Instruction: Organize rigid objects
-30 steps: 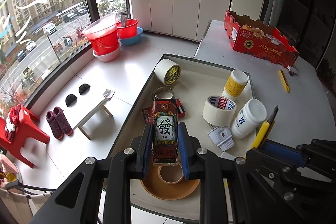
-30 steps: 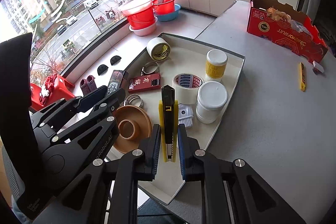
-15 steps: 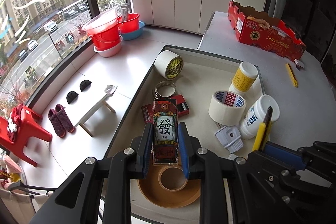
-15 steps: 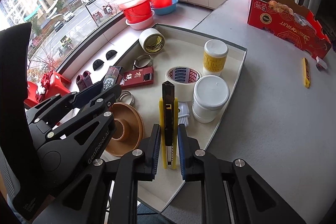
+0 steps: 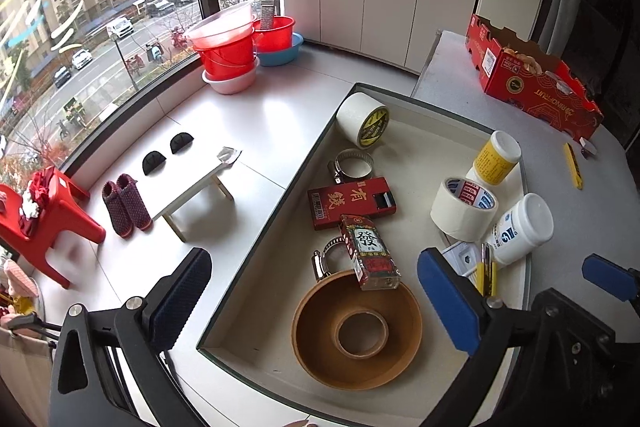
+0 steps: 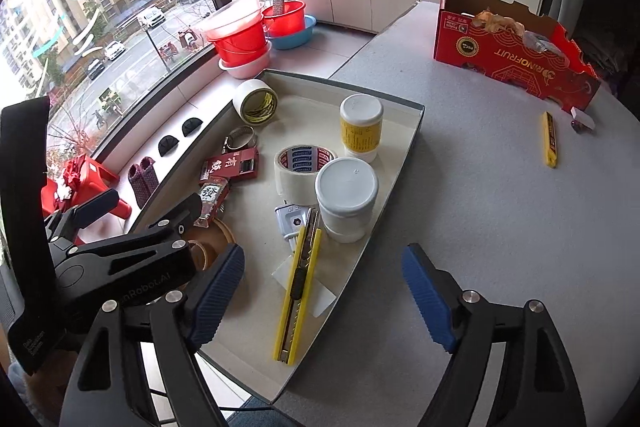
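Both tools' jaws just opened, dropping box and knife into the tray on the grey table.

The tray looked like matt cream card. The hose clamp was shiny metal. The red box was glossy printed card, and the white jar was smooth plastic. The table had a grey, slightly rough surface.
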`<action>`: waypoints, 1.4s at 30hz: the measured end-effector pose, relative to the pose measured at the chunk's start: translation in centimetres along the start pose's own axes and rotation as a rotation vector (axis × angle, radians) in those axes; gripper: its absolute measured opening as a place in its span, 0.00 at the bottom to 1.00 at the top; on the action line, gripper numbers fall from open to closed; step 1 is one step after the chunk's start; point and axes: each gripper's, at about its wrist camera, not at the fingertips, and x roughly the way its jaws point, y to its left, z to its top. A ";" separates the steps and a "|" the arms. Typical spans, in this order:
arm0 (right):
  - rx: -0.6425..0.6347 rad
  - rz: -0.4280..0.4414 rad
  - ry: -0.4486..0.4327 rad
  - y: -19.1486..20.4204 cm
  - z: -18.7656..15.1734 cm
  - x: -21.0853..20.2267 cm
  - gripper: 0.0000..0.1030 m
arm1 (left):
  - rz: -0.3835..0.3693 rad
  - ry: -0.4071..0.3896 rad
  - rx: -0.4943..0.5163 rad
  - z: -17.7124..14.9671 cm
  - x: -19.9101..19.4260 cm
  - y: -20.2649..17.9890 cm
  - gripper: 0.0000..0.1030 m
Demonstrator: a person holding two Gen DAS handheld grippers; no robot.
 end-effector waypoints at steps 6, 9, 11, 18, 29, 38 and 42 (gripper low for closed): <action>0.011 0.038 -0.025 0.7 -0.5 -2.4 0.99 | -0.034 0.028 -0.018 -1.4 -2.2 0.7 1.00; -0.003 0.055 -0.008 1.4 -1.1 -3.2 0.99 | -0.043 0.080 -0.035 -2.5 -3.2 1.2 1.00; -0.005 0.076 -0.012 1.8 -1.6 -3.6 0.99 | -0.050 0.078 -0.051 -3.3 -4.1 1.7 1.00; 0.059 0.153 0.000 2.0 -3.1 -4.1 0.99 | -0.050 0.072 -0.079 -5.2 -7.1 2.9 1.00; 0.019 0.100 0.017 2.0 -3.3 -4.4 0.99 | -0.026 0.045 -0.063 -5.7 -8.9 2.5 1.00; 0.002 0.104 0.005 2.3 -3.2 -4.9 0.99 | -0.010 0.032 -0.041 -5.8 -9.7 1.9 1.00; -0.001 0.099 -0.007 2.4 -3.0 -5.2 0.99 | 0.003 0.020 -0.031 -5.7 -10.0 1.7 1.00</action>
